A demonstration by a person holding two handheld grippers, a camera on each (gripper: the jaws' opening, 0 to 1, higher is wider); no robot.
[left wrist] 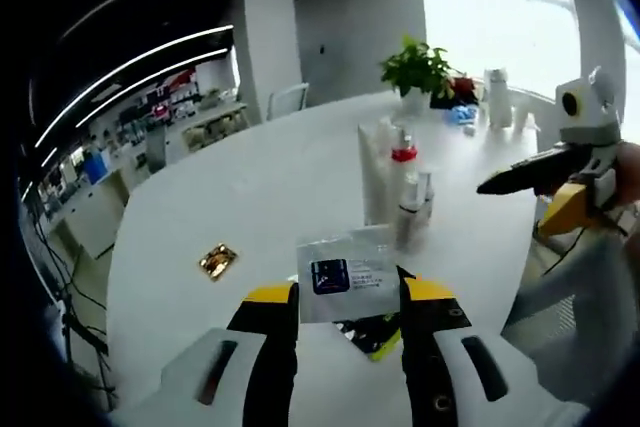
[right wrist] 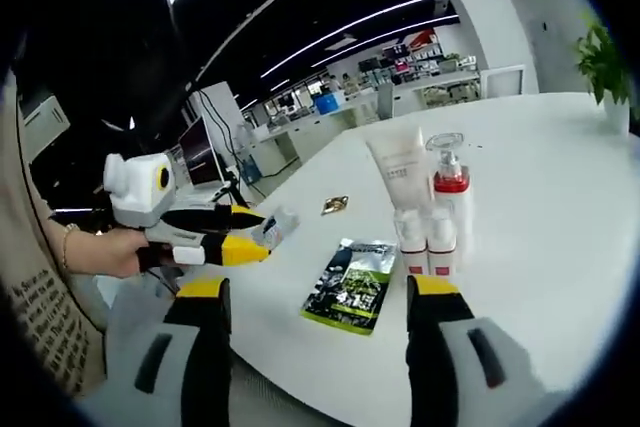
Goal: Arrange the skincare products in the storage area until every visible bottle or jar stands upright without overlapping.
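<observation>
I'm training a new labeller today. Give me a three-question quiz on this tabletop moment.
1. True or false: the left hand-held gripper holds a clear sachet.
2. Which lies flat on the white table? A) white tube B) dark green packet C) red-collared pump bottle
3. Fill in: the right hand-held gripper is ___.

Key: 1 true; 2 B; 3 open

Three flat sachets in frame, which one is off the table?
The clear silvery sachet with the dark label, clamped in the left gripper. The green-black sachet and small gold sachet lie on the white table.
</observation>
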